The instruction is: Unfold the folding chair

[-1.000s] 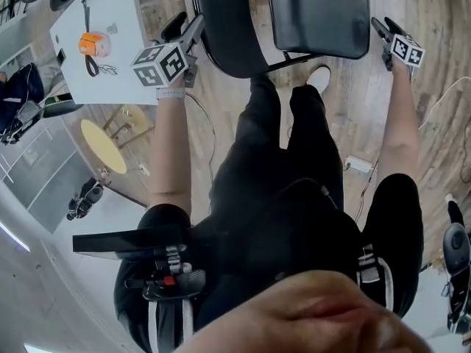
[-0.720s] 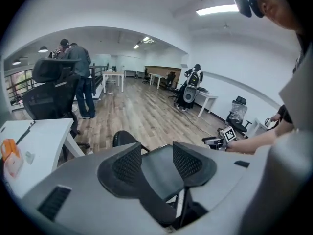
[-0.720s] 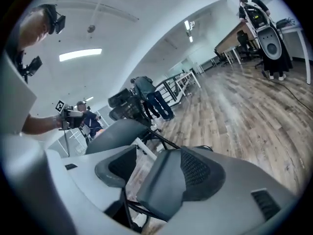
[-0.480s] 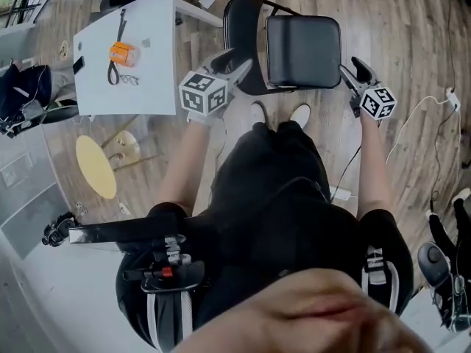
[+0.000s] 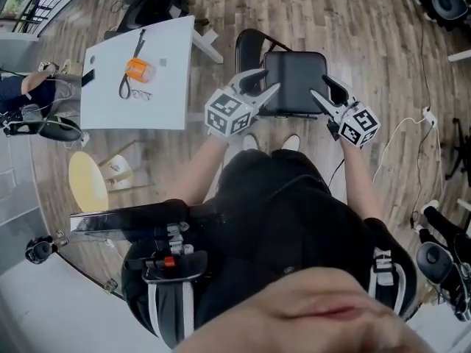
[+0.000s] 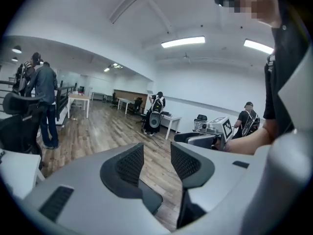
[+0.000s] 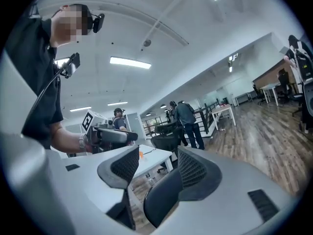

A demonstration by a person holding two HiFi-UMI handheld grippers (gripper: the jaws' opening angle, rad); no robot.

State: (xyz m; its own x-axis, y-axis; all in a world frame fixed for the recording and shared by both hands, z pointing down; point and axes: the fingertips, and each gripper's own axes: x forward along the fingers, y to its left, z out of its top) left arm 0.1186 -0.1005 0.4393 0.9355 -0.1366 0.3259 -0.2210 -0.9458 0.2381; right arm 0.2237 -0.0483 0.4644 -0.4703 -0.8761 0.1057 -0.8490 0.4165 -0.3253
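Head view: the folding chair [image 5: 294, 79] stands opened on the wood floor [image 5: 353, 20] just ahead of the person's feet, with both grippers held above it and neither gripping anything.

At far left a white table [image 5: 165, 101] carries an orange object [image 5: 137, 69]. Next comes the left gripper [image 5: 271, 80], marker cube toward the person, its tips over the seat's left edge. In the left gripper view its pads [image 6: 131, 163] stand wide apart, though they have just been closing a little, with only floor between them. The chair's backrest [image 5: 249, 50] rises on the table side of the seat. The right gripper [image 5: 321, 88] hovers over the seat's right edge. Its jaws are also wide, have likewise just closed slightly, and hold nothing; in the right gripper view a dark rounded shape [image 7: 161, 195] shows low behind the gap.
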